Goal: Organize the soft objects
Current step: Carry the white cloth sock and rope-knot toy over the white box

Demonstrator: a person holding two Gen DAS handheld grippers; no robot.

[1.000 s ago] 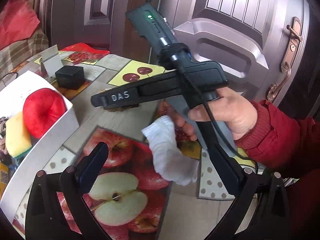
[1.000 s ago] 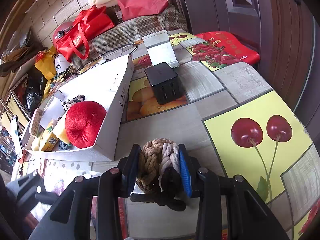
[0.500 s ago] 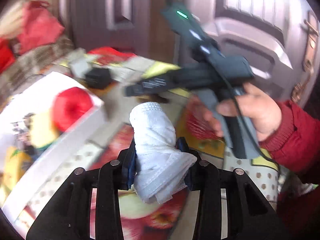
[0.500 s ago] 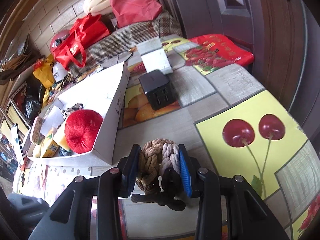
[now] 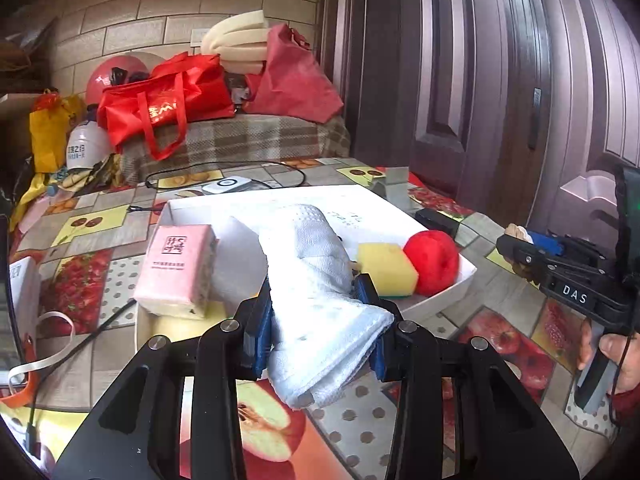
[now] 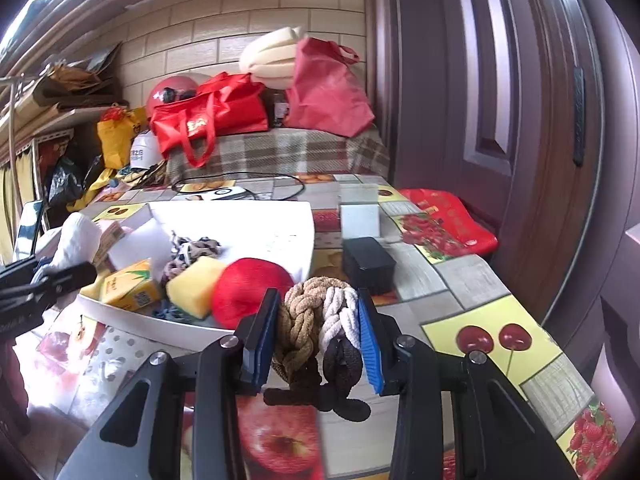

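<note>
White cloth (image 5: 320,280) was squeezed in the left gripper (image 5: 316,324) and rope (image 6: 320,328) in the right gripper (image 6: 318,336), both needing dropping into the box (image 5: 440,300) at twelve o'clock.

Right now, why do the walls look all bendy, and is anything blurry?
Left wrist view: the fisheye lens bends the door and darkens the corners; the white cloth looks sharp. Right wrist view: bright glare top left; the tablecloth by the rope knot looks smeared.
</note>
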